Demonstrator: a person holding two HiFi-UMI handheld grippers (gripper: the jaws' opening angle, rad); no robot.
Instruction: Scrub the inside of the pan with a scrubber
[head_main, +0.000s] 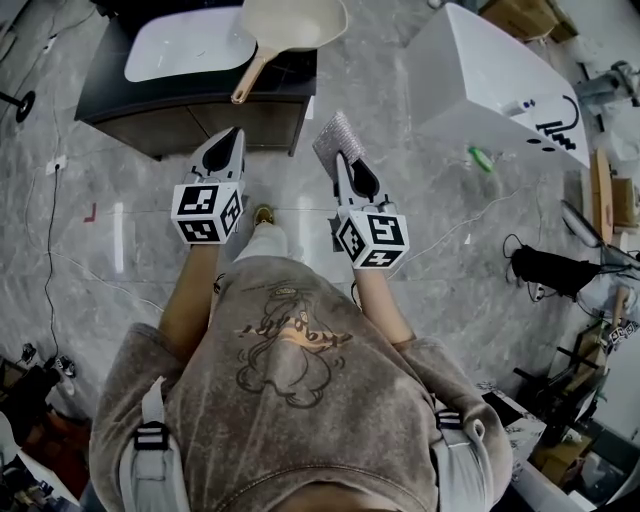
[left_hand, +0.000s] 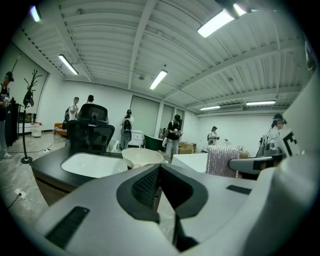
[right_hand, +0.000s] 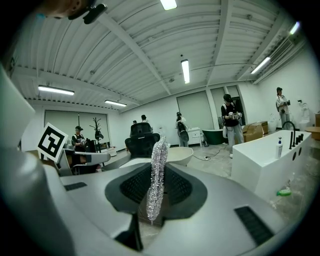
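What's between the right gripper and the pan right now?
In the head view: the scrubber held in the right gripper, then bare floor and the dark counter front edge. The pan sits on that counter.

My right gripper (right_hand: 159, 167) pinches the glittering scrubber (right_hand: 158, 150) upright and edge-on at frame centre; just behind it sits the cream pan (right_hand: 181, 154); a white bathtub (right_hand: 265, 150) fills the right; a marker cube (right_hand: 50, 142) shows at left.

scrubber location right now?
Head view, right of centre: the scrubber is clamped in the right tool, held over the floor, short of the dark counter with the pan.
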